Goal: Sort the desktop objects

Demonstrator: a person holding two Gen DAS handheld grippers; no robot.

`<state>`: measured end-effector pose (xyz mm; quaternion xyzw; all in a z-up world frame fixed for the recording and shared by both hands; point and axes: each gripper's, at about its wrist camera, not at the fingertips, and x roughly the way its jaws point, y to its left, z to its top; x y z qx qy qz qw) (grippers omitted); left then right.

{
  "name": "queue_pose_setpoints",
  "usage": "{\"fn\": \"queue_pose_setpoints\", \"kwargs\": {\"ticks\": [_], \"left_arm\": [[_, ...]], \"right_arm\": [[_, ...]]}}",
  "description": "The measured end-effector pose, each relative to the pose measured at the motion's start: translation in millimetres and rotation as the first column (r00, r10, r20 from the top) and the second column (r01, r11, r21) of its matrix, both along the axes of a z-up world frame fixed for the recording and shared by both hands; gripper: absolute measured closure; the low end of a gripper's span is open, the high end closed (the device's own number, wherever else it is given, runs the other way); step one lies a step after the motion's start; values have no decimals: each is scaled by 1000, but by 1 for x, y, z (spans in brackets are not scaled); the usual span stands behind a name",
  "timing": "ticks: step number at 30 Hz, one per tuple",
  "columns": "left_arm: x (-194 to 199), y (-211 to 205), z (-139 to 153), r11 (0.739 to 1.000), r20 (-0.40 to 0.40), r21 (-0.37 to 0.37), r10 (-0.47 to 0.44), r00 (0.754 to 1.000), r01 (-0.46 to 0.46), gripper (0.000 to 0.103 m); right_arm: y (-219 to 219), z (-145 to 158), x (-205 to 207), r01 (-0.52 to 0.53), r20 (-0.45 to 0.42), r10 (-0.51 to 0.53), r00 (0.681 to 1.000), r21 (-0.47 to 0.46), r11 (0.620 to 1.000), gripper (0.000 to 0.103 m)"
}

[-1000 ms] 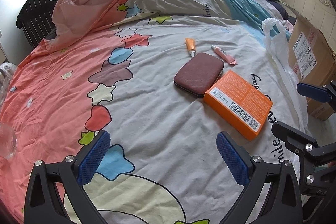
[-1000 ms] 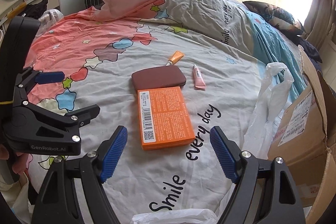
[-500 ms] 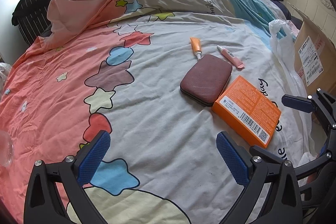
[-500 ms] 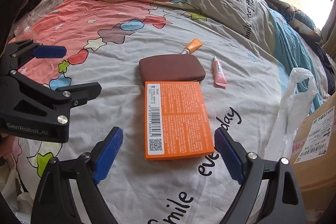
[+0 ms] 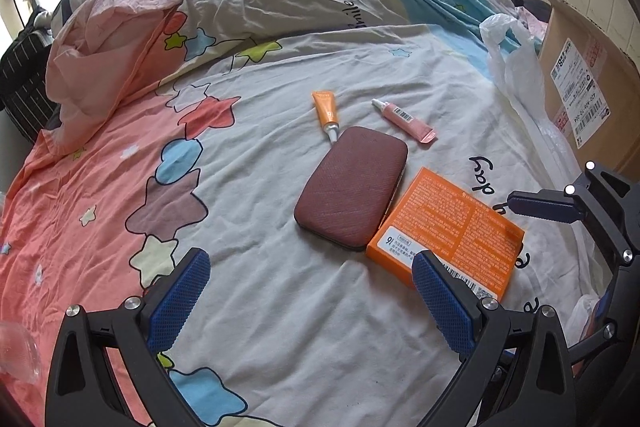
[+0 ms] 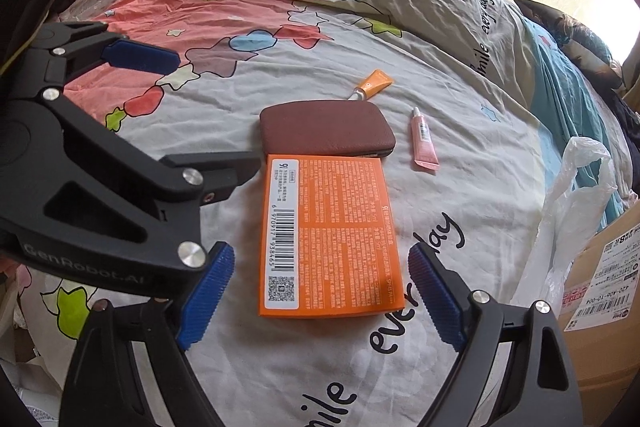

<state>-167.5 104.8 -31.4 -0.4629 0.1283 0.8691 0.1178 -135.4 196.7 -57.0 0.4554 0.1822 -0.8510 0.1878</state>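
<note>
While both my grippers hang wide open, holding nothing: right gripper (image 6: 320,295) straddles the flat orange carton (image 6: 330,237) on the wrinkled duvet (image 6: 440,107); left gripper (image 5: 312,299) over bare cloth. Maroon textured case (image 5: 352,189) abuts the carton; pink tube (image 5: 404,119), orange tube (image 5: 326,113) beyond.

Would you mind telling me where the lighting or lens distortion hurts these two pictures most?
Left wrist view: the window at the top is blown out, and the fisheye bends the bed into a dome; the orange box stays sharp. Right wrist view: glare washes out the upper right, but the barcode on the orange box reads clearly.
</note>
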Motion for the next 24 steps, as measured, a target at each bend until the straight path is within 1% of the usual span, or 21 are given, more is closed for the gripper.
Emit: {"fn": "queue_pose_setpoints", "kwargs": {"ticks": [4, 8, 14, 17, 20, 21, 22, 24], "left_arm": [[-8, 6, 0, 999, -28, -15, -33, 999, 33, 0], [-23, 11, -5, 997, -13, -15, -69, 998, 69, 0], [-42, 13, -17, 995, 41, 25, -97, 994, 96, 0], [-47, 14, -22, 996, 46, 18, -93, 995, 92, 0], [-52, 11, -25, 996, 52, 26, -87, 995, 86, 0], [-54, 11, -25, 996, 53, 30, -86, 995, 84, 0], [-55, 10, -26, 996, 55, 34, -84, 995, 83, 0], [-57, 10, -27, 995, 59, 44, -88, 994, 86, 0]], "right_arm": [[0, -4, -4, -5, 6, 5, 1000, -5, 1000, 16], [2, -9, -10, -4, 13, 4, 1000, -5, 1000, 16], [5, -17, -19, 5, 29, -5, 1000, -14, 1000, 16], [6, -23, -25, 9, 42, -8, 999, -20, 1000, 16], [7, -27, -30, 8, 56, -6, 998, -48, 999, 16], [7, -27, -30, 5, 59, -1, 998, -60, 998, 18], [7, -28, -29, 2, 62, 2, 998, -71, 998, 27], [7, -28, -28, 0, 67, 6, 998, -86, 996, 27]]}}
